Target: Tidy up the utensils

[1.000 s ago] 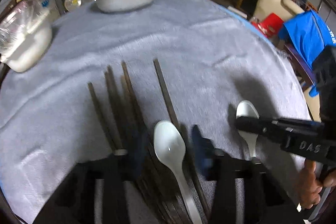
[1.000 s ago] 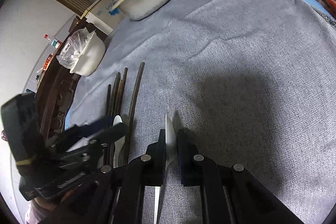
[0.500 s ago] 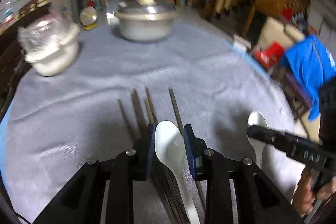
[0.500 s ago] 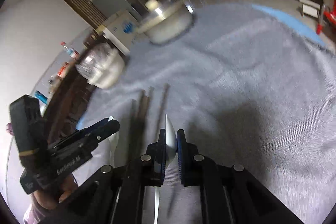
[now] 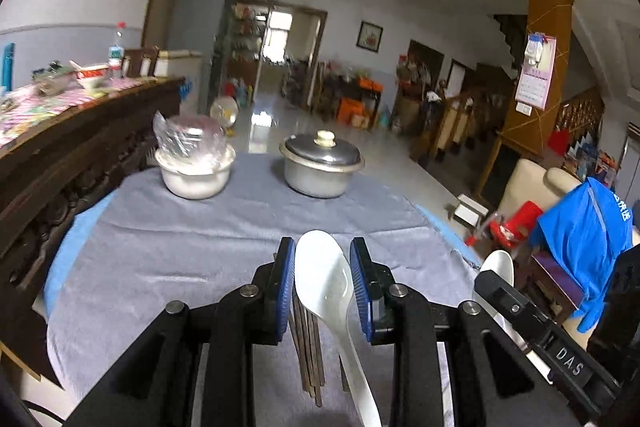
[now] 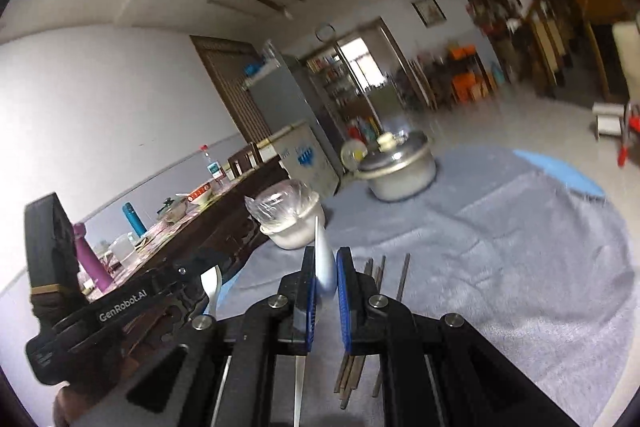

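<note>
My left gripper (image 5: 323,281) is shut on a white spoon (image 5: 325,279), bowl up, lifted above the grey tablecloth (image 5: 168,251). My right gripper (image 6: 323,281) is shut on a second white spoon (image 6: 324,259), held edge-on. That spoon also shows at the right of the left wrist view (image 5: 498,265). The left gripper's spoon shows at the left of the right wrist view (image 6: 211,285). Several dark brown chopsticks (image 5: 308,351) lie side by side on the cloth under the grippers, also in the right wrist view (image 6: 376,275).
A lidded metal pot (image 5: 322,165) and a white bowl wrapped in plastic (image 5: 194,163) stand at the table's far side. A dark carved sideboard (image 5: 60,163) runs along the left. A chair with a blue jacket (image 5: 584,239) stands to the right.
Both grippers have risen and tilted up from the cloth, each carrying its spoon. The views now take in the room instead of the tabletop. The chopsticks stay on the cloth.
</note>
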The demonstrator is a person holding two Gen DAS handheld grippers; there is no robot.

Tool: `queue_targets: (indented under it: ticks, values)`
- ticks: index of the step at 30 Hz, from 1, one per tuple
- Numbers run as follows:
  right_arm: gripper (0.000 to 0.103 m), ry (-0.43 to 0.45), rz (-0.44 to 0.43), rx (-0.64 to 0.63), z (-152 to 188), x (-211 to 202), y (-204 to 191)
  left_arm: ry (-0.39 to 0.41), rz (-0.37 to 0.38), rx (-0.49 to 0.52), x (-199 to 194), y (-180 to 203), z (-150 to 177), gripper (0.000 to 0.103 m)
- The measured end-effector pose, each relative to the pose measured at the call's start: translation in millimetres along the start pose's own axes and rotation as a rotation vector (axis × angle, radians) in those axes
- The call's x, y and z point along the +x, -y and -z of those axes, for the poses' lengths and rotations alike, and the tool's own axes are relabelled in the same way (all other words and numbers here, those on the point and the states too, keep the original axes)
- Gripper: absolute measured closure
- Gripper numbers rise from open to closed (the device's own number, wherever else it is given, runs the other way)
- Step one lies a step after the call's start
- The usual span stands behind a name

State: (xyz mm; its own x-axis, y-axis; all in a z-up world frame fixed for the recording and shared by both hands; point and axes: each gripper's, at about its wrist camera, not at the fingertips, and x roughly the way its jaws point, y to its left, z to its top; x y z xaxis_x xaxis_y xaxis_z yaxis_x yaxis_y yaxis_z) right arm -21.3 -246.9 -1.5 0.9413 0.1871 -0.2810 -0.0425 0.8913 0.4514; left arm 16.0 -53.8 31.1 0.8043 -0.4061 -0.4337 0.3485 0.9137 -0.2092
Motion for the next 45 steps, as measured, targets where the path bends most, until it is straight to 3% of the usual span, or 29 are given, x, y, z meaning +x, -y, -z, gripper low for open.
queue_targets:
  ticks: [8, 13, 22, 24, 27, 34, 45]
  values:
    - [0.093, -0.026, 0.039, -0.171, 40.3, -8.8, -28.5, -0.007, -0.064, 0.020, -12.1, 7.0, 47.5, 0.074]
    - [0.093, -0.073, 0.036, -0.200, 59.8, -10.5, -24.7, -0.009, -0.088, 0.005, -26.1, 1.9, 65.8, 0.074]
    - [0.092, -0.101, 0.003, -0.171, 66.4, -27.8, -19.9, -0.029, -0.076, 0.021, -36.6, 0.4, 84.3, 0.072]
    - [0.091, -0.106, -0.012, -0.162, 64.8, -31.4, -20.0, -0.024, -0.073, 0.017, -40.3, -2.9, 83.0, 0.061]
    - [0.091, -0.102, -0.023, -0.135, 59.8, -35.9, -18.1, 0.012, -0.084, 0.004, -52.5, -8.4, 80.3, 0.051]
    - [0.091, -0.080, 0.022, -0.054, 43.7, -41.8, -1.8, 0.061, -0.152, -0.023, -66.7, -29.3, 63.2, 0.041]
    - [0.087, -0.157, 0.121, 0.077, 40.8, -29.3, 43.1, -0.055, -0.306, -0.075, -44.9, -69.2, 61.6, 0.037]
